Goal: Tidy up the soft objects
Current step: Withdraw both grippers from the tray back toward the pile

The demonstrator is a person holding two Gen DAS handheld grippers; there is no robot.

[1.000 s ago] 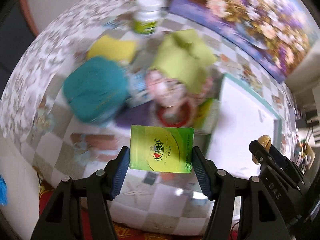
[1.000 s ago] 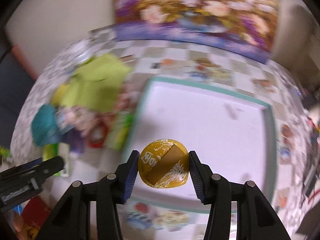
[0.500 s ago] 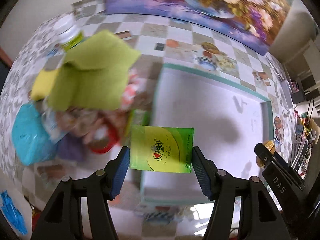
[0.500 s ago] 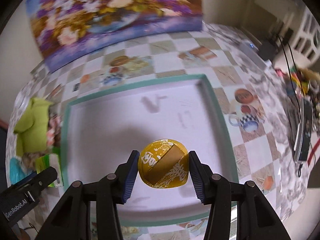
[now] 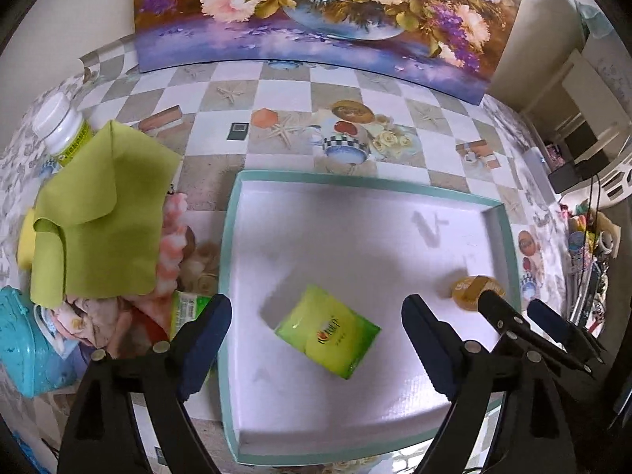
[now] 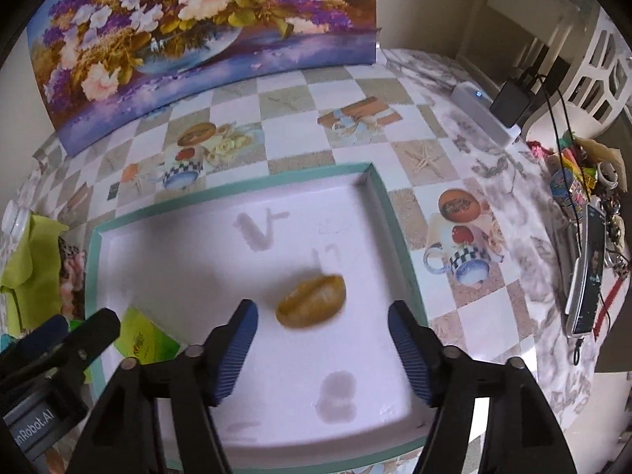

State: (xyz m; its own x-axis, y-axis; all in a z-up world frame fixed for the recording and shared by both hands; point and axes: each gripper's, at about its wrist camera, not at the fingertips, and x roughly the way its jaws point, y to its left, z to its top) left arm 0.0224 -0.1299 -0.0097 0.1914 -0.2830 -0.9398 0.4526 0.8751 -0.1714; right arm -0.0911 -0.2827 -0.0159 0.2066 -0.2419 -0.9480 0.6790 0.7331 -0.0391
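Note:
A shallow white tray with a teal rim (image 5: 231, 237) (image 6: 395, 213) lies on the checkered table. A green tissue pack (image 5: 327, 331) (image 6: 144, 340) is loose over the tray floor, tilted, below my left gripper (image 5: 316, 339), whose jaws are opening with no pad touching it. A round yellow packet (image 6: 312, 306) (image 5: 468, 290) is blurred, loose over the tray's right part. My right gripper (image 6: 323, 349) hangs above it, jaws opening, pads clear of it. Left of the tray sits a heap of soft things: a lime cloth (image 5: 98, 213), a pink patterned fabric (image 5: 173, 245) and a teal pouch (image 5: 27, 343).
A white bottle (image 5: 63, 126) stands at the far left by the cloth. A floral painting (image 5: 316, 12) leans along the back of the table. A phone (image 6: 588, 272), cables and small clutter lie at the table's right edge.
Both grippers swung right from the heap to over the tray and spread their jaws. The green pack and the yellow packet left the pads and dropped toward the tray floor.

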